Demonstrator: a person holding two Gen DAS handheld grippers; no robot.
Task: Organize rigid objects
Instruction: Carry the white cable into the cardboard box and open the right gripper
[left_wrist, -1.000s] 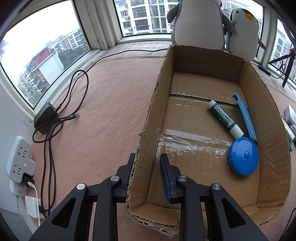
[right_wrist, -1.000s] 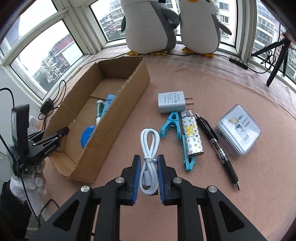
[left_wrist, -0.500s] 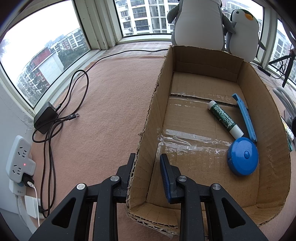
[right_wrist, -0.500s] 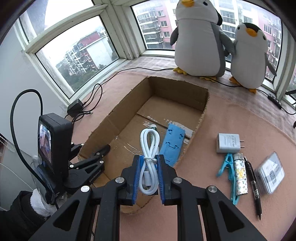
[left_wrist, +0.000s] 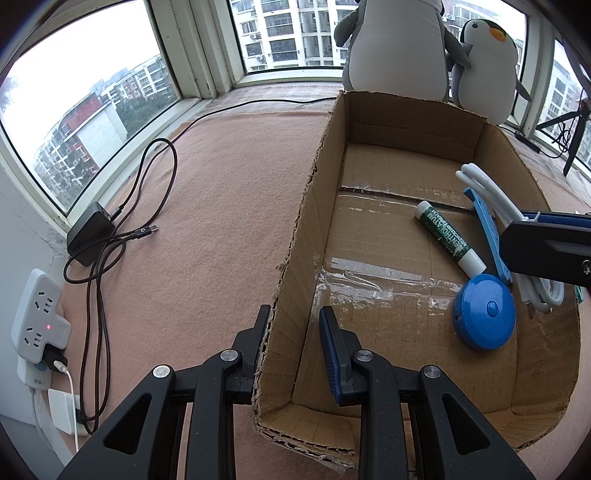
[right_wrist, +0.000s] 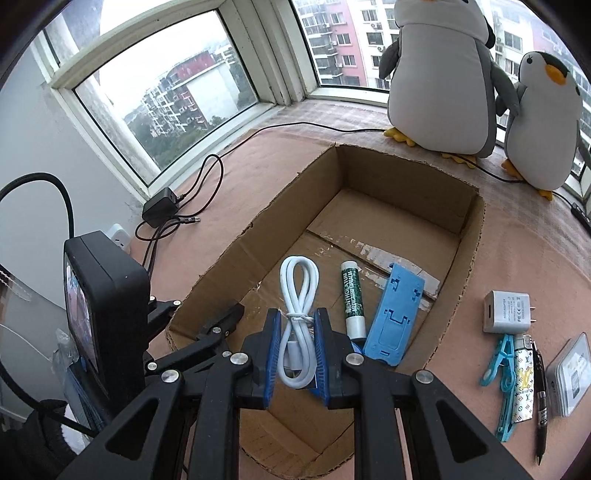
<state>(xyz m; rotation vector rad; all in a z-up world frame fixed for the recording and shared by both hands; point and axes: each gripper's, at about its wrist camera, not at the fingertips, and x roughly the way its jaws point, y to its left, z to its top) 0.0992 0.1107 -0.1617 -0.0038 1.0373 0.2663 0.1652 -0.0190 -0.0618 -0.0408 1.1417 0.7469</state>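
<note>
My right gripper (right_wrist: 297, 347) is shut on a coiled white cable (right_wrist: 298, 284) and holds it over the near end of the open cardboard box (right_wrist: 472, 236). In the left wrist view the cable (left_wrist: 541, 295) hangs at the box's right side. My left gripper (left_wrist: 295, 332) is shut on the box's left wall (left_wrist: 295, 236), one finger inside and one outside. On the box floor lie a green lip balm tube (left_wrist: 447, 236), a blue phone stand (right_wrist: 395, 314) and a round blue tape measure (left_wrist: 484, 317).
Right of the box on the pink mat lie a white charger (right_wrist: 506, 312), a teal clip (right_wrist: 502, 373), a lighter (right_wrist: 523, 384), a black pen (right_wrist: 541, 398) and a clear case (right_wrist: 569, 373). Two plush penguins (right_wrist: 443, 74) stand behind. A black adapter (left_wrist: 90, 236) and power strip (left_wrist: 37, 325) lie left.
My right gripper has carried the white cable from the mat leftward to above the box, and it now shows in the left wrist view. The left gripper and box have stayed put.
</note>
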